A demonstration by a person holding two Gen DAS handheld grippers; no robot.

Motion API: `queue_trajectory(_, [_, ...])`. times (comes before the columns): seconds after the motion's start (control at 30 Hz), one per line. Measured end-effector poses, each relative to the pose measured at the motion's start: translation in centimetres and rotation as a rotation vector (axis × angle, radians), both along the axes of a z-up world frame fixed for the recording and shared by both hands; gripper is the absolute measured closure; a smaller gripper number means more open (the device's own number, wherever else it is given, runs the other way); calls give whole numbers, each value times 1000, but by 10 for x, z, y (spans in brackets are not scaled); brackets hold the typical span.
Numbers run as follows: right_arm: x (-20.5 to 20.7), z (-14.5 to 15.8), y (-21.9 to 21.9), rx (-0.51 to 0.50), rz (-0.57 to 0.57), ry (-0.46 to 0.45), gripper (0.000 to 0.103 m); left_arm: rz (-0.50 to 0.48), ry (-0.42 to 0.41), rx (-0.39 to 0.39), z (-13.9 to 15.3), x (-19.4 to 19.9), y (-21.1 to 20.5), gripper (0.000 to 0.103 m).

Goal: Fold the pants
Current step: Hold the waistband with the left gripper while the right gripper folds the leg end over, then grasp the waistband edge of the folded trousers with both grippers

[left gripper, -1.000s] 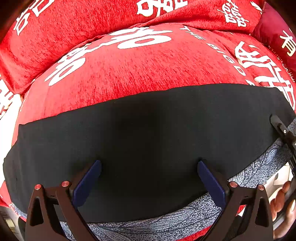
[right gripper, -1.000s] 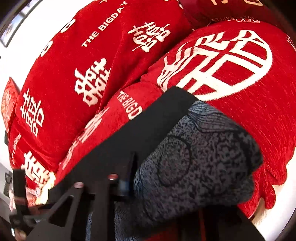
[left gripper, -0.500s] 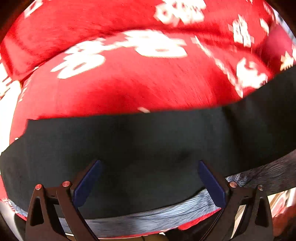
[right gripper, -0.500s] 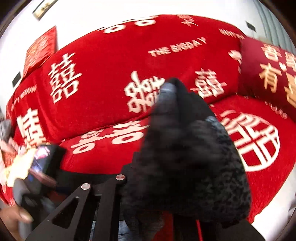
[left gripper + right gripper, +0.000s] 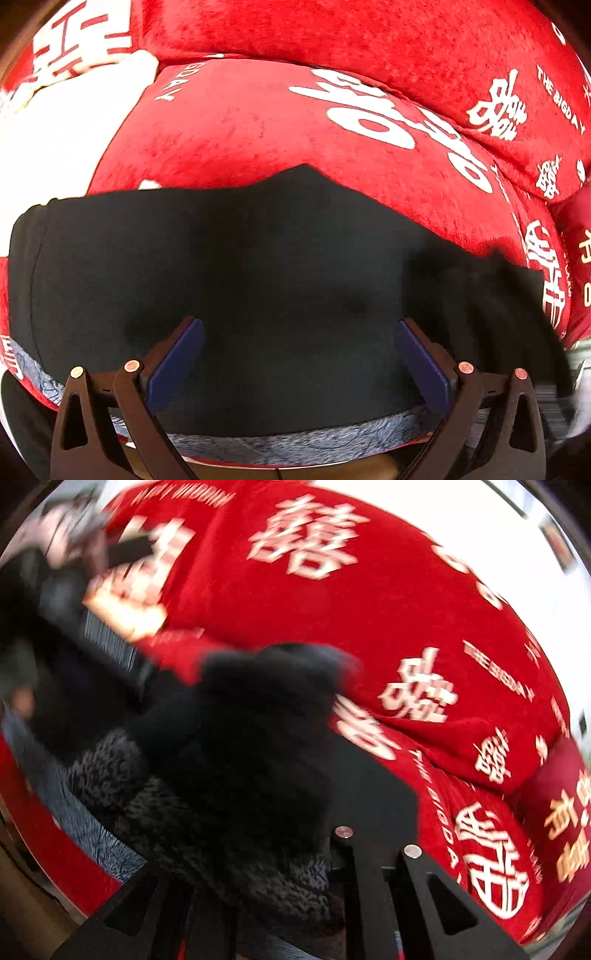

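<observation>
Left wrist view shows the black pants with a grey patterned inner side [image 5: 280, 266] lying spread across the red plush sofa cushion with white characters [image 5: 236, 125]. The left gripper [image 5: 297, 354] hovers over the dark cloth with its 2 blue-padded fingers [image 5: 177, 362] set wide apart, and nothing is between them. A grey patterned strip of the pants shows along the near edge, under the fingers. At the right side of this view a blurred black fold of the pants rises above the flat part.

Right wrist view is blurred. The right gripper [image 5: 258, 878] is clenched on a bunched part of the pants [image 5: 236, 760], black on top and grey speckled below, lifted above the cushion [image 5: 424, 627].
</observation>
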State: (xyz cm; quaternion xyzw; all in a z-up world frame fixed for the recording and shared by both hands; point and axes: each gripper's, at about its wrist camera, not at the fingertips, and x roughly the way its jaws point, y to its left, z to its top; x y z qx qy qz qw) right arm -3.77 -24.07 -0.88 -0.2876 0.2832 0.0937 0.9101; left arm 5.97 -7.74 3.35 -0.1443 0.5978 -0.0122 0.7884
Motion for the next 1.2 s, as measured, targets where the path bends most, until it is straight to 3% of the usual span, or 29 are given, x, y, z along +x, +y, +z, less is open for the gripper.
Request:
queue_trajectory(0.07, [2, -14, 18, -76, -8, 25, 86, 2, -9, -15, 1, -2, 4, 0])
queue_trajectory(0.13, [-2, -22, 30, -158, -15, 29, 75, -8, -25, -29, 6, -3, 2, 0])
queue_trajectory(0.2, [-12, -15, 35, -153, 16, 58, 45, -26, -43, -38, 12, -3, -3, 0])
queue_trajectory(0.27, [-27, 1, 32, -107, 44, 65, 35, -50, -63, -39, 18, -5, -9, 0])
queue_trajectory(0.33, [-42, 27, 17, 3, 77, 88, 25, -59, -80, -37, 24, -5, -14, 0])
queue_trajectory(0.4, [-49, 50, -9, 150, 75, 118, 23, -67, -92, -42, 30, -7, -17, 0])
queue_trajectory(0.5, [-38, 72, -72, 416, -27, 192, 22, -97, -95, -45, 35, -12, -33, 0])
queue_trajectory(0.6, [-14, 67, -138, 669, -177, 283, 22, -179, -115, -15, 41, -22, -62, 0])
queue_trajectory(0.7, [-1, 40, -173, 864, -229, 411, 22, -222, -123, 63, 40, -28, -85, 0])
queue_trajectory(0.8, [1, 18, -177, 879, -248, 481, 22, -223, -6, 144, 5, -24, -96, 0])
queue_trajectory(0.87, [-2, 14, -178, 884, -253, 481, 22, -217, 59, 145, -19, -24, -95, 0])
queue_trajectory(0.97, [7, 29, -179, 858, -242, 500, 22, -209, 43, 137, -17, -23, -93, 0])
queue_trajectory(1.03, [18, 50, -181, 837, -226, 451, 22, -202, 40, 141, -18, -23, -93, 0])
queue_trajectory(1.13, [43, 77, -170, 737, -193, 382, 22, -195, 26, 148, -17, -24, -94, 0])
queue_trajectory(1.2, [68, 82, -154, 685, -139, 405, 22, -193, 27, 142, -18, -25, -93, 0])
